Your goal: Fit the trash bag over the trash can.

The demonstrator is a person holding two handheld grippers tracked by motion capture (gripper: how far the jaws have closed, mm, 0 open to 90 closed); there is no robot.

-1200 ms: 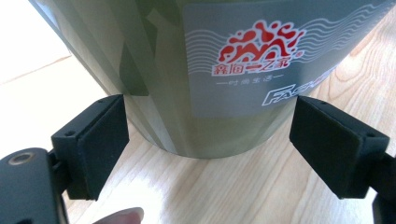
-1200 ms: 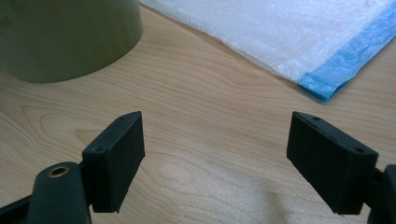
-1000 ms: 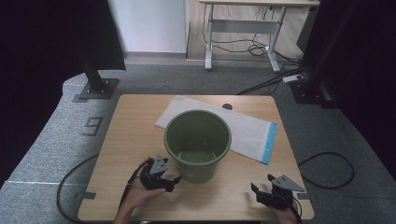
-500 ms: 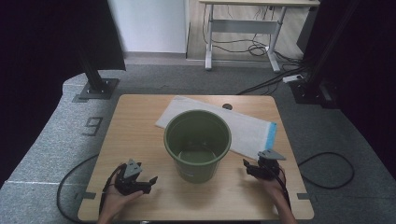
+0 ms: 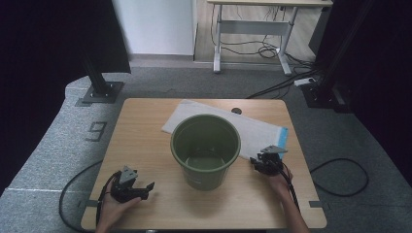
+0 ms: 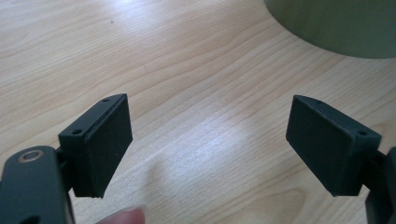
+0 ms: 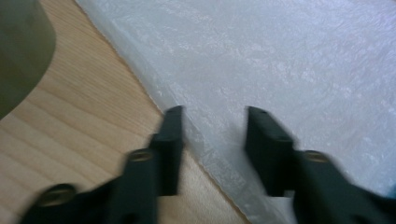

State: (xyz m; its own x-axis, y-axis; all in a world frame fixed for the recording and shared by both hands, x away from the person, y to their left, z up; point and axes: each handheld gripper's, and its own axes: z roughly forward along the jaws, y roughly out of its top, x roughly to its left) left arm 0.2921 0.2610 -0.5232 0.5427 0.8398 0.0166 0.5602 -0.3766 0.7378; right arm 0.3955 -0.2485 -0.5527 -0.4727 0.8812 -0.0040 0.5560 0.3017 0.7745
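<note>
A green bucket (image 5: 205, 148) stands upright in the middle of the wooden table (image 5: 141, 131), and its wall shows in the left gripper view (image 6: 336, 23). Behind it and to its right a white plastic bag (image 5: 262, 133) with a blue end lies flat. My right gripper (image 5: 257, 164) hangs low over the bag's near edge (image 7: 196, 135). Its jaws (image 7: 215, 109) have just been closing and stand narrowly apart astride that edge, not pressing on it. My left gripper (image 5: 145, 190) rests near the front left, wide open (image 6: 208, 100) over bare wood.
A small round hole (image 5: 236, 110) sits in the tabletop behind the bag. Black stand bases (image 5: 99, 92) rest on the grey floor at both far corners. A desk (image 5: 252, 29) with cables under it stands farther back. Cables trail off the table's front.
My left gripper slid left, away from the bucket. My right gripper moved away from the front edge up to the bag's near edge, and its jaws narrowed.
</note>
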